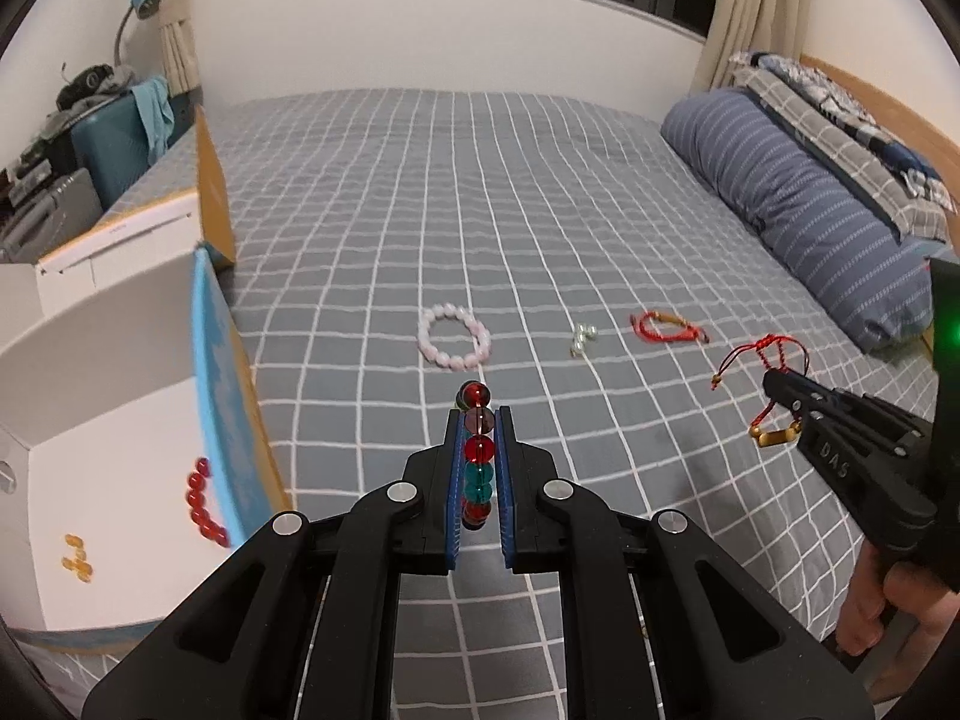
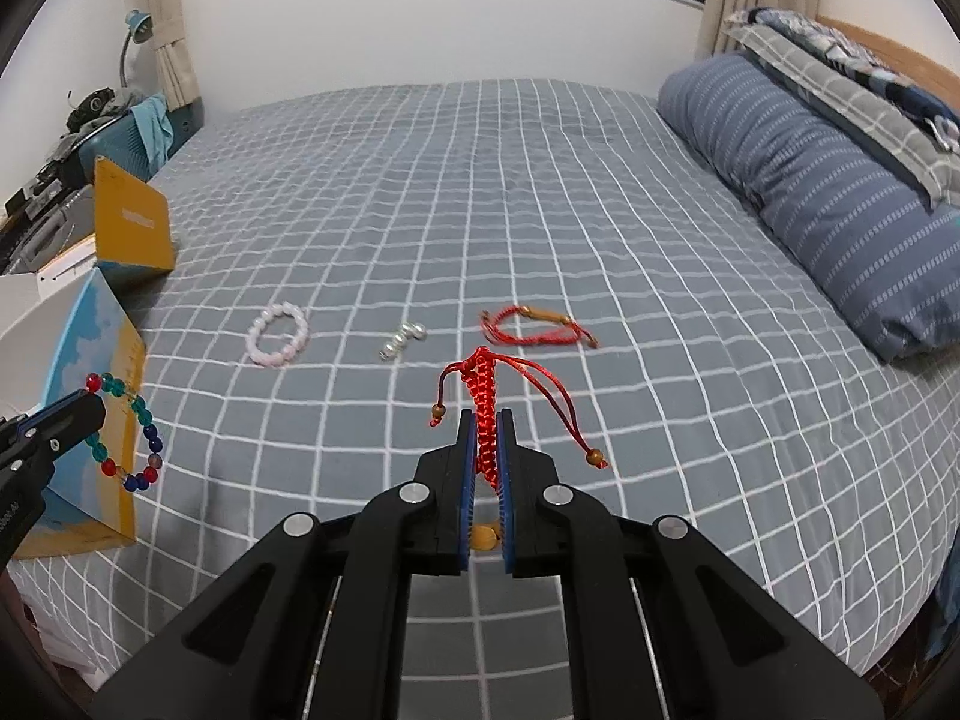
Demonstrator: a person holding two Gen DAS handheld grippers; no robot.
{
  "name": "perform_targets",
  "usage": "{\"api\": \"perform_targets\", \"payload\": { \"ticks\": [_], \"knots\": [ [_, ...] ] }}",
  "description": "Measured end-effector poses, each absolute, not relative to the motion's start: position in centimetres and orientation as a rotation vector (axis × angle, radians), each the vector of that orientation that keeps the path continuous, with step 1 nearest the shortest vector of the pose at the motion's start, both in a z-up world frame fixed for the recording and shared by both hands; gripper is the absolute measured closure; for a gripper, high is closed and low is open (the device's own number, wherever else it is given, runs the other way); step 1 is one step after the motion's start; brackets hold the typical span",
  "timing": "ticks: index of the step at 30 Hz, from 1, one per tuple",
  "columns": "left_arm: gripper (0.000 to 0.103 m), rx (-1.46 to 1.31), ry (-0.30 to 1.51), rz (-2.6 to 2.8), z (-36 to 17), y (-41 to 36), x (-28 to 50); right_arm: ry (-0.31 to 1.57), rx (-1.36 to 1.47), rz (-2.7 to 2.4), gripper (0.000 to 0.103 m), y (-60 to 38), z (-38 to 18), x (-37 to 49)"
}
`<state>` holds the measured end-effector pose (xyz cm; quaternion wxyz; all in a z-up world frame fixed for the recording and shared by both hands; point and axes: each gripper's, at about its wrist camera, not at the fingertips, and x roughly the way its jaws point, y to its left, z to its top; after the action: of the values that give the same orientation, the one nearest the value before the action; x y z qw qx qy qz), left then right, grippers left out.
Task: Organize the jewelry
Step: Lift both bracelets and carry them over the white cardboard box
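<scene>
My left gripper [image 1: 478, 420] is shut on a multicoloured glass bead bracelet [image 1: 478, 450], held above the bed next to the open white box [image 1: 108, 420]; the bracelet also hangs from it in the right wrist view [image 2: 129, 432]. My right gripper [image 2: 487, 420] is shut on a red braided cord bracelet [image 2: 483, 402], also seen in the left wrist view [image 1: 762, 360]. On the bedspread lie a pink bead bracelet [image 1: 454, 336], a small silver bead piece [image 1: 582, 339] and another red cord bracelet [image 1: 669, 326]. Red beads [image 1: 204, 501] and amber beads [image 1: 77, 552] lie inside the box.
The grey checked bed [image 1: 480, 192] stretches ahead. A striped blue pillow [image 1: 792, 204] and folded bedding lie at the right. The box lid with an orange inside [image 2: 132, 222] stands open at the left, with a cluttered desk and lamp beyond.
</scene>
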<state>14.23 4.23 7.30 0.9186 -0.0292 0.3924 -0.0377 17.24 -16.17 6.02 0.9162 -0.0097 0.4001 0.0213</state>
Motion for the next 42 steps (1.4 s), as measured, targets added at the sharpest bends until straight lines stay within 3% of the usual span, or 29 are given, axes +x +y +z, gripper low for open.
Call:
{"api": "perform_targets", "payload": {
  "ticks": [16, 42],
  "knots": [
    [0.094, -0.08, 0.696, 0.035, 11.6, 9.7, 11.2, 0.77, -0.077, 0.18, 0.097, -7.4, 8.2, 17.7],
    [0.094, -0.167, 0.709, 0.233, 10.9, 23.6, 6.5, 0.754, -0.128, 0.398, 0.097, 9.6, 9.8, 14.9]
  ]
}}
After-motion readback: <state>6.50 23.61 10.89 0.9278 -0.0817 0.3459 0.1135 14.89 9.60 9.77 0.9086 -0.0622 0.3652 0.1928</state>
